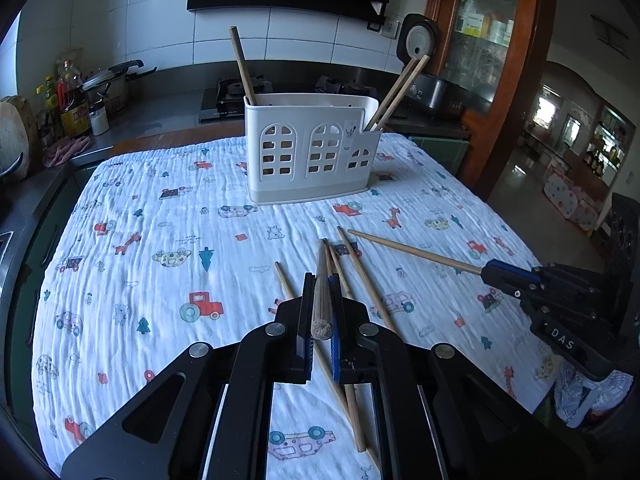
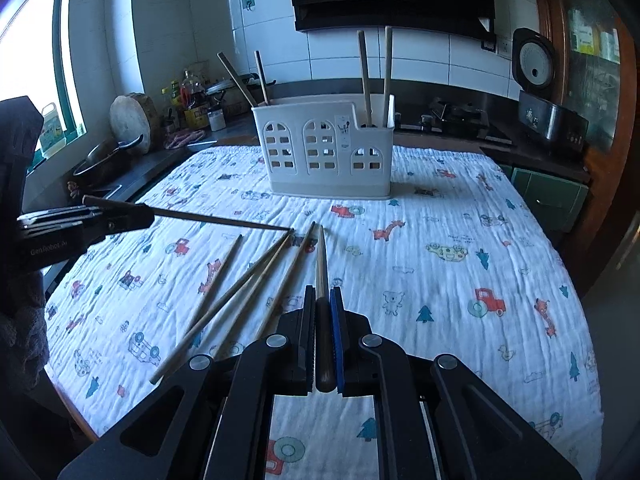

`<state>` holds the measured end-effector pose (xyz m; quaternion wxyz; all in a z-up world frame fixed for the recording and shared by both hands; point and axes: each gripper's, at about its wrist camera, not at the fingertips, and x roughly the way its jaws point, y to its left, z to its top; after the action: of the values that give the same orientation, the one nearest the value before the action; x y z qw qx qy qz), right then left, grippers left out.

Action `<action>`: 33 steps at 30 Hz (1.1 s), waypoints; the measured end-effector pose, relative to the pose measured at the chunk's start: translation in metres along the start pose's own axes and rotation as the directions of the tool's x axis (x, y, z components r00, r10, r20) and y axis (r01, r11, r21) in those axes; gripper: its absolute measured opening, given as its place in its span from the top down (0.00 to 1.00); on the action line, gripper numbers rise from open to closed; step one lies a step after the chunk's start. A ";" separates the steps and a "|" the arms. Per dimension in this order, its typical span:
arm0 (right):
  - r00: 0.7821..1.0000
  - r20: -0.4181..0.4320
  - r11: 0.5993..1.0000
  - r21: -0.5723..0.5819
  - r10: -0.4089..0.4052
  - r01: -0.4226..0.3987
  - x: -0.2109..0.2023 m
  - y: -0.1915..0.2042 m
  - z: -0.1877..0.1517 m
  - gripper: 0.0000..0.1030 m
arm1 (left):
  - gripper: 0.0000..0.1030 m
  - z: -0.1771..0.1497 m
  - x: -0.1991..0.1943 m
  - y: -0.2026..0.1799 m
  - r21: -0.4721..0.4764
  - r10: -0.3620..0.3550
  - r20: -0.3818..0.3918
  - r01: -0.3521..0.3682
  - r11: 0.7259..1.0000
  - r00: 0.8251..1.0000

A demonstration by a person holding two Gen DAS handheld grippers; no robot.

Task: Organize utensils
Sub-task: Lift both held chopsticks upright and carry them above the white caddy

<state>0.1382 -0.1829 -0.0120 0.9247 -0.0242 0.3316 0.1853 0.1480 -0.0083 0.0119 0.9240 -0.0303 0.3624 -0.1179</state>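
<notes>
A white utensil holder [image 1: 310,148] with arched cut-outs stands on the far part of the table and also shows in the right wrist view [image 2: 328,152]. Chopsticks stand in both of its ends. My left gripper [image 1: 321,280] is shut on a wooden chopstick [image 1: 321,300] held above the cloth. My right gripper [image 2: 322,294] is shut on another chopstick [image 2: 322,264]; it shows in the left wrist view [image 1: 486,270] at the right with its chopstick [image 1: 412,251]. Several loose chopsticks [image 2: 256,280] lie on the cloth between the grippers.
A white tablecloth [image 1: 160,216] printed with cars and animals covers the table. Behind it runs a dark counter with a stove [image 1: 232,100], bottles [image 1: 72,100], a pot and a rice cooker [image 2: 552,116]. A wooden cabinet [image 1: 492,60] stands at the right.
</notes>
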 end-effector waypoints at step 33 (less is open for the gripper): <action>0.991 0.110 0.986 -0.152 0.082 -0.064 -0.028 -0.004 0.198 0.94 | 0.95 0.121 -0.027 0.011 0.027 -0.019 0.126 0.016 1.000 0.992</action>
<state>0.2397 -0.1630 0.1595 0.9307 -0.0699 0.2632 0.2444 0.2128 0.0056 0.1175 0.9443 -0.0291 0.3016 -0.1286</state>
